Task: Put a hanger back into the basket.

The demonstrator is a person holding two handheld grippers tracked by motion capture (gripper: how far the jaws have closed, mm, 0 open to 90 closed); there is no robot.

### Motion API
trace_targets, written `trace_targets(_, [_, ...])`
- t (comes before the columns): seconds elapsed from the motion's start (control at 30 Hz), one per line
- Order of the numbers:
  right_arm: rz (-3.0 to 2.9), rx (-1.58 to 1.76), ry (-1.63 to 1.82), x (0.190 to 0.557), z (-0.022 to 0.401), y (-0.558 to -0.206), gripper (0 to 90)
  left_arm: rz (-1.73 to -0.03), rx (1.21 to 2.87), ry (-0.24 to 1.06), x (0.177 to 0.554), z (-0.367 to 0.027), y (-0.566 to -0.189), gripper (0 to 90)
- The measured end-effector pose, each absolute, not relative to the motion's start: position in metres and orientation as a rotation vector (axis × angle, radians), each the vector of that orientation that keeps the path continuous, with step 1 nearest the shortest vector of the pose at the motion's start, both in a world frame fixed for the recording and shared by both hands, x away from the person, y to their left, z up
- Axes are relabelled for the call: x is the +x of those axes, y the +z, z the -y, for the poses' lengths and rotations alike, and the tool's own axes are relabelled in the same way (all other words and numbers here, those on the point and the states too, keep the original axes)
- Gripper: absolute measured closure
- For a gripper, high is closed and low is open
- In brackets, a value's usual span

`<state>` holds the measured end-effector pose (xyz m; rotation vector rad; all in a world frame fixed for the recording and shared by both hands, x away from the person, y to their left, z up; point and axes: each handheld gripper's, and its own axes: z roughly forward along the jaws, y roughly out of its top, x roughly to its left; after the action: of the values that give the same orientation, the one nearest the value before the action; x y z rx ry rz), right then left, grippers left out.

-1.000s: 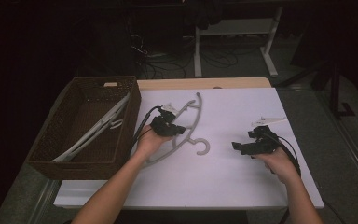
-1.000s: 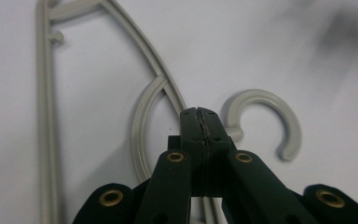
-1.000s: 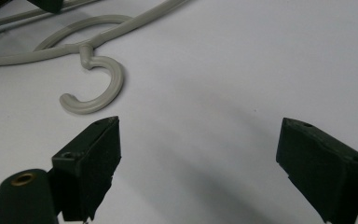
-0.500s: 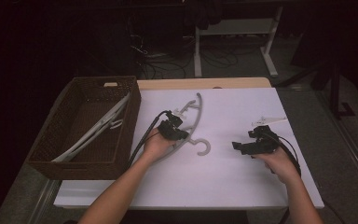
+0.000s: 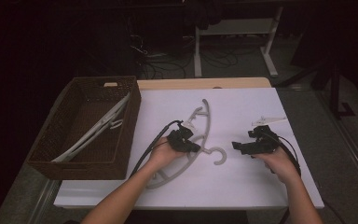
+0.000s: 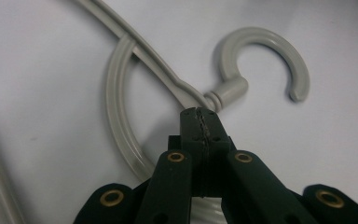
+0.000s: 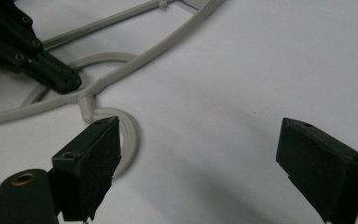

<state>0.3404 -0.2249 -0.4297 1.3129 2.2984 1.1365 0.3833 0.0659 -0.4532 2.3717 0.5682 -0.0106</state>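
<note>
Left gripper (image 6: 204, 114) is covering the grey hanger (image 6: 121, 93) just below its hook neck, so whether the pressed-together tips are pinching plastic is staying unclear. Hanger arms are running off the left gripper view's edges. Hangers in the basket (image 5: 51, 144) are lying half shadowed.

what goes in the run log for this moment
left gripper: shut at hanger neck | right gripper: open, empty | basket: holds hangers

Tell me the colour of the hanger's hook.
Pale grey hook, clearest in the left gripper view.
</note>
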Motion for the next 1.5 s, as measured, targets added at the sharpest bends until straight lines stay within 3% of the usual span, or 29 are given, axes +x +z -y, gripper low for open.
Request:
trace_targets(0.2, [-2.303,1.310,1.132,0.341,0.224,-0.430,13.3,-0.561,2.353,-0.018,0.380,-0.064,-0.451,89.8])
trace_targets(0.33, [-2.298,1.315,1.136,0.340,0.225,-0.430,13.2,-0.622,2.292,0.054,0.389,-0.075,-0.441,81.7])
trace_targets(0.4, [-2.296,1.315,1.135,0.340,0.226,-0.430,13.2,-0.681,2.277,0.132,0.397,-0.082,-0.436,72.1])
trace_targets(0.53, [-2.298,1.314,1.135,0.341,0.225,-0.430,13.3,-0.787,2.271,0.245,0.419,-0.092,-0.431,61.5])
trace_targets(0.6, [-2.301,1.314,1.132,0.341,0.225,-0.430,13.2,-0.818,2.276,0.258,0.429,-0.094,-0.432,61.0])
trace_targets(1.0, [-2.300,1.315,1.134,0.342,0.226,-0.431,13.2,-0.880,2.304,0.269,0.466,-0.076,-0.446,64.8])
trace_targets(1.17, [-2.300,1.318,1.137,0.342,0.227,-0.431,13.2,-0.859,2.334,0.279,0.469,-0.072,-0.451,73.1])
trace_targets(1.5, [-2.300,1.313,1.139,0.342,0.226,-0.430,13.3,-0.763,2.356,0.257,0.464,-0.062,-0.451,78.8])
